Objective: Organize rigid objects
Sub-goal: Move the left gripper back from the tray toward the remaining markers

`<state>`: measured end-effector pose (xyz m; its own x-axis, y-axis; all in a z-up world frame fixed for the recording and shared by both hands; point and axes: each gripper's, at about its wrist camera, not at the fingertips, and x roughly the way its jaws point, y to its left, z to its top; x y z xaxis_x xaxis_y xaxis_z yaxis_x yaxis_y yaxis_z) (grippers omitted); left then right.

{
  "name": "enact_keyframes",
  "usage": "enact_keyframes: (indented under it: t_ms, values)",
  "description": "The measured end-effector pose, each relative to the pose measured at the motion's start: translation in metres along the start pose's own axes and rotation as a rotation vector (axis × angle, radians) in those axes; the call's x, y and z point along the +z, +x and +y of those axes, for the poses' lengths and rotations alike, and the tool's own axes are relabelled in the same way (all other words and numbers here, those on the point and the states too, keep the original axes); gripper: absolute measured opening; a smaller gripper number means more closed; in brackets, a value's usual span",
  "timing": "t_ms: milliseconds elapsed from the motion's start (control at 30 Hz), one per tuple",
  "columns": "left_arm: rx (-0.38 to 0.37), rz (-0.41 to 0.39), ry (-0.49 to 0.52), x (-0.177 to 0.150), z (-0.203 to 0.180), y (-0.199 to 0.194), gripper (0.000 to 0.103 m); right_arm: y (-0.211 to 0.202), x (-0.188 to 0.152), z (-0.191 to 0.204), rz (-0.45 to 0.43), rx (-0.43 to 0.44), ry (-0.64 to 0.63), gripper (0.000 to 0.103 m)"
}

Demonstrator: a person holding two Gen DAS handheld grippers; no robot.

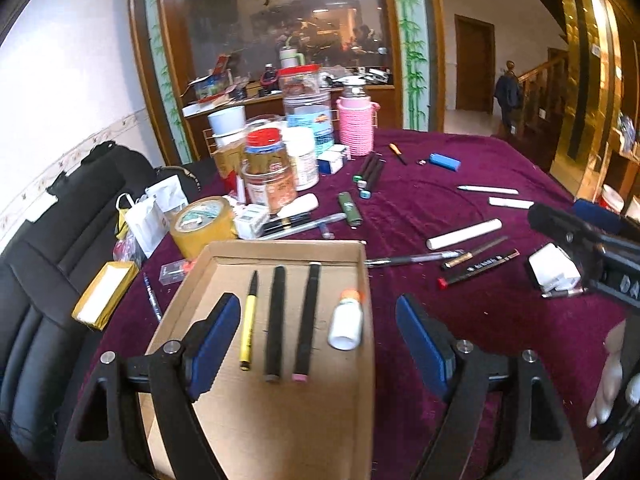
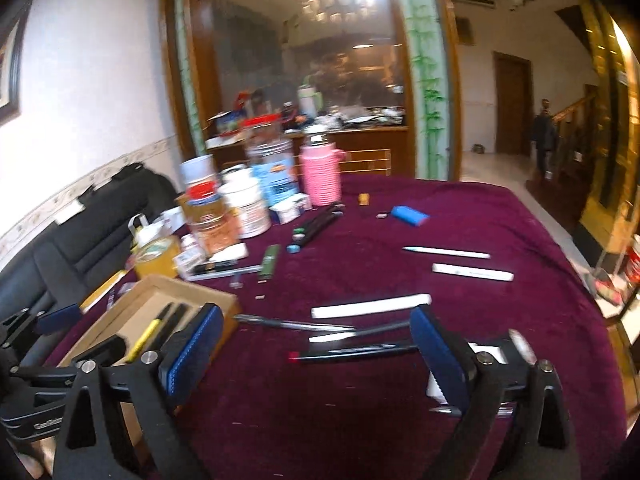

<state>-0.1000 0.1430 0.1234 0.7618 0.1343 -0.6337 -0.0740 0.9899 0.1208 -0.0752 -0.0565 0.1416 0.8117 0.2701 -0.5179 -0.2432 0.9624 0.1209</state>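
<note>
Now both tools are wide and hold nothing. The left tool hovers over the cardboard box. The right tool faces loose pens on the table, lying crosswise just beyond it, so this hand is nearer.

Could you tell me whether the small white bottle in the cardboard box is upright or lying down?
Lying down: the white bottle rests on its side on the box floor.

Two wrist cameras, angled down across the table

Left looks from just above the cardboard tray; right from beside it; both share it.
</note>
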Motion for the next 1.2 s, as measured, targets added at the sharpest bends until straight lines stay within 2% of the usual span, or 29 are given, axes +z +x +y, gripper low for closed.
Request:
enact_keyframes:
  t_ms: [367, 600, 800, 900, 1000, 1100, 1200]
  values:
    - [-0.016, 0.007, 0.085, 0.005, -0.051, -0.002, 0.079, -0.008, -0.006, -0.083, 0.004, -0.110, 0.089, 0.099]
    - [-0.015, 0.021, 0.136, 0.006, -0.075, 0.002, 0.079, 0.001, -0.003, -0.146, 0.016, -0.126, 0.272, 0.099]
    - [-0.019, 0.053, 0.158, 0.006, -0.089, 0.015, 0.079, 0.015, -0.004, -0.188, 0.020, -0.159, 0.357, 0.099]
    - [-0.046, 0.093, 0.150, 0.006, -0.093, 0.027, 0.079, 0.022, -0.008, -0.202, 0.018, -0.179, 0.366, 0.098]
    - [-0.117, 0.157, 0.107, 0.005, -0.092, 0.045, 0.079, 0.029, -0.019, -0.215, 0.024, -0.197, 0.397, 0.098]
    - [-0.199, 0.241, 0.021, 0.004, -0.087, 0.075, 0.079, 0.034, -0.027, -0.232, 0.072, -0.162, 0.466, 0.098]
    - [-0.221, 0.297, -0.009, 0.007, -0.091, 0.101, 0.079, 0.034, -0.030, -0.237, 0.077, -0.145, 0.499, 0.098]
